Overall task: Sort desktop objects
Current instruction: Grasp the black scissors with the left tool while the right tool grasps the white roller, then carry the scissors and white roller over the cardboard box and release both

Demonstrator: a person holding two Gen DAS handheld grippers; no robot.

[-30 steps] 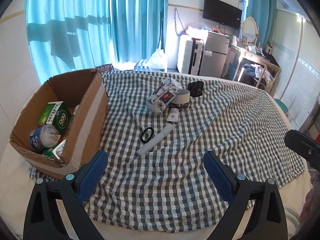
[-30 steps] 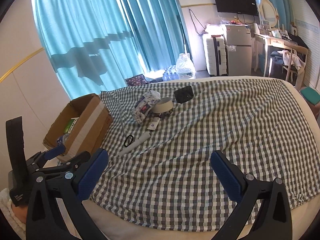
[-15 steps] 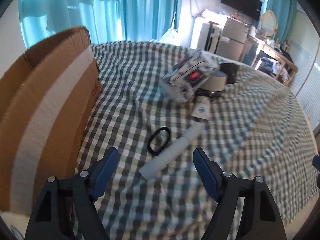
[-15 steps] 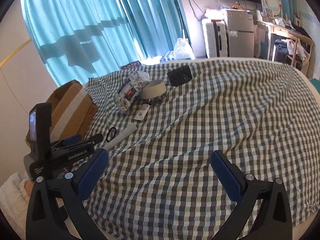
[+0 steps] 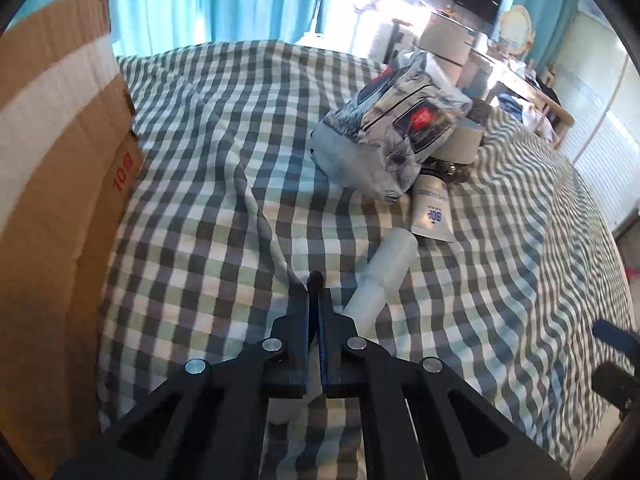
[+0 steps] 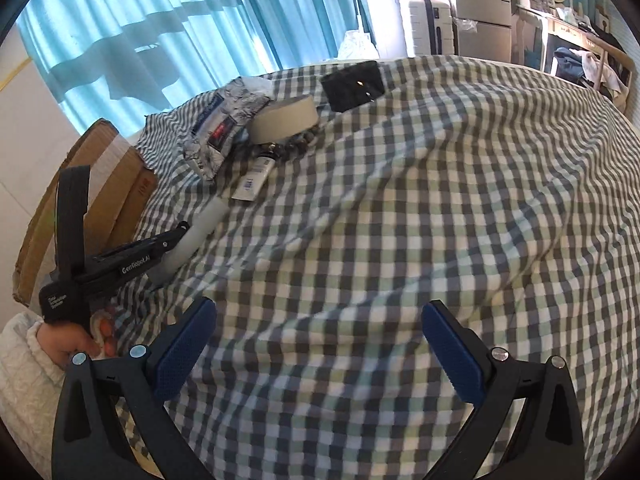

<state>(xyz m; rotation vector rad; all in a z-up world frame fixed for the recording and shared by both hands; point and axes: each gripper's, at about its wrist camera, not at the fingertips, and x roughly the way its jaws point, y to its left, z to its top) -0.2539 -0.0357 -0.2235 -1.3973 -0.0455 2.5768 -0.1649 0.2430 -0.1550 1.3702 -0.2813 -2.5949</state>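
In the left wrist view my left gripper (image 5: 314, 292) is low over the checked cloth, its jaws closing tight on a black ring (image 5: 315, 279); only a small black bit shows above the tips. A white cylinder (image 5: 384, 276) lies just right of the fingers. Beyond it are a small white tube (image 5: 434, 210), a patterned soft pack (image 5: 392, 136) and a tape roll (image 5: 460, 142). My right gripper (image 6: 318, 344) hovers open over bare cloth, holding nothing. The right wrist view shows the left gripper (image 6: 180, 232) beside the cylinder (image 6: 192, 240).
An open cardboard box (image 5: 52, 160) stands close on the left of the cloth. A black wallet (image 6: 352, 84) and a bead bracelet (image 6: 296, 144) lie near the tape roll (image 6: 286, 120). Curtains, a suitcase, a fridge and a desk stand behind the bed.
My left gripper dropped toward the cloth beside the box and shut on the black ring next to the white cylinder. The right gripper sank closer to the cloth, still open.
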